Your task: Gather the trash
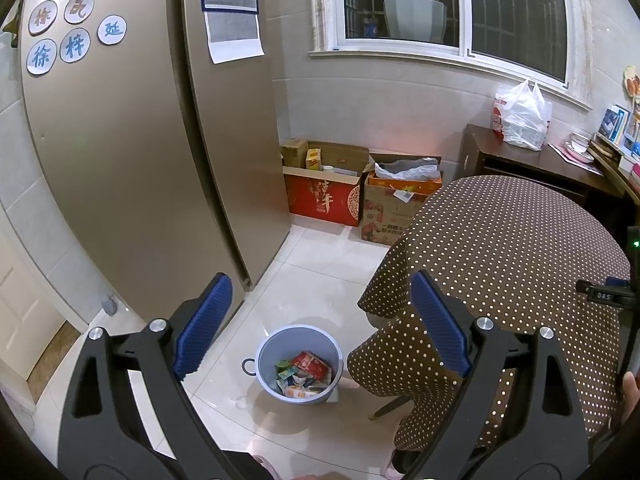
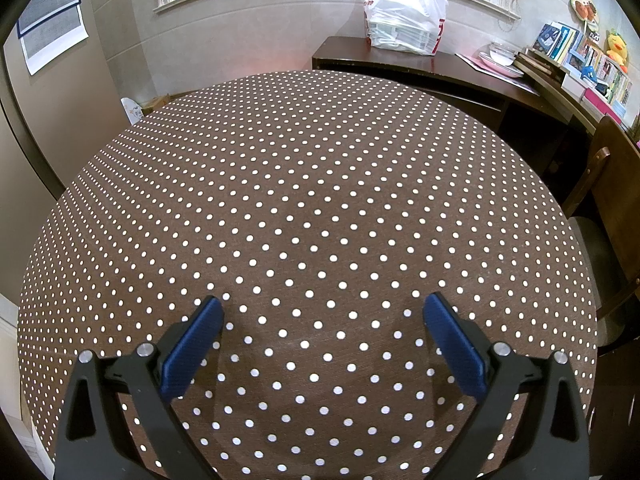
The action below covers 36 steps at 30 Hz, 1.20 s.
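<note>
In the left wrist view a grey-blue trash bin (image 1: 266, 350) stands on the white tiled floor beside the round table, holding several crumpled wrappers (image 1: 306, 372). My left gripper (image 1: 320, 284) hangs high above the bin, open, with nothing between its blue pads. In the right wrist view my right gripper (image 2: 323, 304) is open just above the brown polka-dot tablecloth (image 2: 312, 184), also holding nothing. No trash shows on the tabletop in either view.
A tall beige fridge (image 1: 132, 168) stands left of the bin. Cardboard boxes (image 1: 324, 192) sit against the far wall. A dark sideboard (image 2: 440, 72) carries a white plastic bag (image 2: 404, 16), dishes and books. A wooden chair (image 2: 612, 208) stands right of the table.
</note>
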Each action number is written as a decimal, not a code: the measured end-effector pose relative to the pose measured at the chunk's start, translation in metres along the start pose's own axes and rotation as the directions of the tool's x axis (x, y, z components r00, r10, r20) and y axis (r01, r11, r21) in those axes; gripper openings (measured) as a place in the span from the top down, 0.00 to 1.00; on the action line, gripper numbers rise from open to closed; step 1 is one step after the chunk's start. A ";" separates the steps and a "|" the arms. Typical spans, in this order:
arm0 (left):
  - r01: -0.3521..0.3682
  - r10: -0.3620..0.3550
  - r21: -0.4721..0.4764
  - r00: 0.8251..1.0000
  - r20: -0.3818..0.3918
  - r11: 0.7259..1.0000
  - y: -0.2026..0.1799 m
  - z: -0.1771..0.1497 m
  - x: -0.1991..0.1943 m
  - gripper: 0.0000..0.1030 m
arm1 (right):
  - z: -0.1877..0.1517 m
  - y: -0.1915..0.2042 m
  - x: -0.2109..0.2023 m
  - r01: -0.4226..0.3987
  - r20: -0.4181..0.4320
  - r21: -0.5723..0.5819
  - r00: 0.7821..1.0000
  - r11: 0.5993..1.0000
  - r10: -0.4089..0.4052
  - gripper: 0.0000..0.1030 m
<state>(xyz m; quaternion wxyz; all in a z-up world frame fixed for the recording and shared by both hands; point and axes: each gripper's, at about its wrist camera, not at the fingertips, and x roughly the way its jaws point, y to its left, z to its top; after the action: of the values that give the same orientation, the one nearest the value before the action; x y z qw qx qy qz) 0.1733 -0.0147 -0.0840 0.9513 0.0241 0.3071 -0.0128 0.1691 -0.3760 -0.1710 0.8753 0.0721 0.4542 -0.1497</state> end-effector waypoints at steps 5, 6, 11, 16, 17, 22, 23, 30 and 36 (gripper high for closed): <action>-0.009 0.009 0.010 1.000 0.015 1.000 -0.002 0.000 -0.003 0.13 | 0.000 0.000 0.000 0.000 0.000 0.000 1.000 1.000 0.000 0.04; -0.007 0.007 0.011 1.000 0.020 1.000 -0.003 0.000 -0.004 0.13 | 0.000 0.000 0.000 0.000 0.000 0.000 1.000 1.000 0.000 0.04; -0.007 0.007 0.006 1.000 0.030 1.000 -0.004 0.002 -0.008 0.13 | -0.001 0.002 -0.002 0.000 0.000 0.000 1.000 1.000 0.000 0.04; -0.008 0.008 0.003 1.000 0.030 1.000 -0.004 0.002 -0.008 0.13 | -0.001 0.001 -0.001 0.000 0.000 0.000 1.000 1.000 0.000 0.04; -0.007 0.007 0.003 1.000 0.030 1.000 -0.004 0.002 -0.008 0.13 | -0.002 0.003 -0.003 0.000 0.000 0.000 1.000 1.000 0.000 0.04; -0.004 0.003 0.004 1.000 0.031 1.000 -0.004 0.000 -0.009 0.13 | -0.001 0.001 -0.001 0.000 0.000 0.000 1.000 1.000 0.000 0.04; -0.003 0.003 0.004 1.000 0.031 1.000 -0.004 0.000 -0.009 0.13 | -0.001 0.001 -0.001 0.000 0.000 0.000 1.000 1.000 0.000 0.04; -0.003 0.003 0.002 1.000 0.031 1.000 -0.004 0.000 -0.009 0.13 | -0.001 0.001 -0.001 0.000 0.000 0.000 1.000 1.000 0.000 0.04; -0.001 0.001 0.001 1.000 0.030 1.000 -0.005 0.000 -0.010 0.13 | -0.001 0.001 -0.001 0.000 0.000 0.000 1.000 1.000 0.000 0.04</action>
<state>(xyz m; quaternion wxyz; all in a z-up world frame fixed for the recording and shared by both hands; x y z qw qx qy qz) 0.1646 -0.0194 -0.0784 0.9559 0.0243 0.2926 -0.0130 0.1684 -0.3747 -0.1704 0.8753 0.0720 0.4542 -0.1494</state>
